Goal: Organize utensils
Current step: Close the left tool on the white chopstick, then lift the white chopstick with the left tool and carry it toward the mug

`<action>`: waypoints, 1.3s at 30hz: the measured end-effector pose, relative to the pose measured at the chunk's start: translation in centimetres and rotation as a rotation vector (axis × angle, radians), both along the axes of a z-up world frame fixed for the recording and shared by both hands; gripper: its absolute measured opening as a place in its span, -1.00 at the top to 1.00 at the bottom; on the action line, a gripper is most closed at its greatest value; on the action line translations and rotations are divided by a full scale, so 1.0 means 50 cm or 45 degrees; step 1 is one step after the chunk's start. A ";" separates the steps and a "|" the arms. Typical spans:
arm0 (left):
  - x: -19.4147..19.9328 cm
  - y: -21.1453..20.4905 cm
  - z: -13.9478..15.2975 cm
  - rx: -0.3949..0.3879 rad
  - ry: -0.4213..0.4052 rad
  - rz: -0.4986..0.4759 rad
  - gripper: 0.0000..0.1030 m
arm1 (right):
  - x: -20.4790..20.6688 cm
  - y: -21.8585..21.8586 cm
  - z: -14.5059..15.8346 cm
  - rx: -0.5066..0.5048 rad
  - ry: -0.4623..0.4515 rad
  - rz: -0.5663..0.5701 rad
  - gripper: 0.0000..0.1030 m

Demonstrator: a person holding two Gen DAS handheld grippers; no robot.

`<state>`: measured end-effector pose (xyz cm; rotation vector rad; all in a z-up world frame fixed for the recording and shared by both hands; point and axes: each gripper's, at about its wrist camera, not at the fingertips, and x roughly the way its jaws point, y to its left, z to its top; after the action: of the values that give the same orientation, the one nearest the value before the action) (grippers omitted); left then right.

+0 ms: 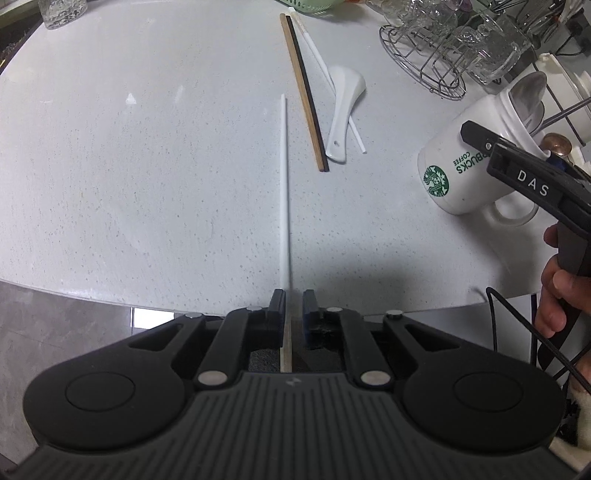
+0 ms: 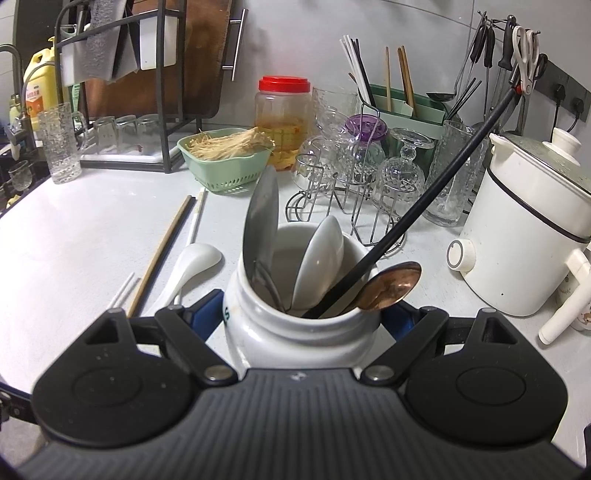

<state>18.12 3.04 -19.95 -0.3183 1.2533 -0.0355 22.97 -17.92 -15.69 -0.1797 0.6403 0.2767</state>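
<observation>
Right gripper [image 2: 301, 314] clamps the white ceramic Starbucks mug [image 2: 295, 332] of spoons — left of that mug, the left gripper [image 1: 293, 306] stands slack around a white-tipped chopstick [image 1: 283, 192].

1. In the left wrist view the counter [image 1: 147, 166] lies bare from 9 to 12 o'clock; only a glass [image 1: 61, 13] stands at the far 11 o'clock rim.
2. A white stick [image 1: 283, 192] runs straight toward 12, its near end between the left gripper's [image 1: 293, 306] narrowly parted jaws.
3. At 1 o'clock, chopsticks [image 1: 304, 96] and a white spoon [image 1: 341, 110] lie close together.
4. At 2 to 3 o'clock the mug [image 1: 469, 162], the right gripper [image 1: 480, 138] and a wire rack [image 1: 424, 55] block passage.
5. In the right wrist view, a cooker [image 2: 517, 229] at 2 and a basket [image 2: 229, 158] at 11 crowd the back.
</observation>
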 end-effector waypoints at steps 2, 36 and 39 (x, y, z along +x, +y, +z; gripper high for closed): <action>-0.005 0.005 0.003 -0.012 -0.005 0.017 0.42 | 0.000 0.000 0.000 0.000 -0.001 0.003 -0.76; -0.034 -0.007 0.009 -0.022 0.038 -0.034 0.84 | -0.003 -0.006 0.000 0.016 -0.014 0.019 -0.76; -0.029 -0.001 0.046 -0.002 0.006 -0.058 0.84 | -0.004 -0.005 -0.001 0.018 -0.020 0.017 -0.76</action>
<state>16.66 2.97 -17.66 -0.2912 1.2656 -0.0750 22.76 -18.19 -15.75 -0.1726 0.6219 0.2920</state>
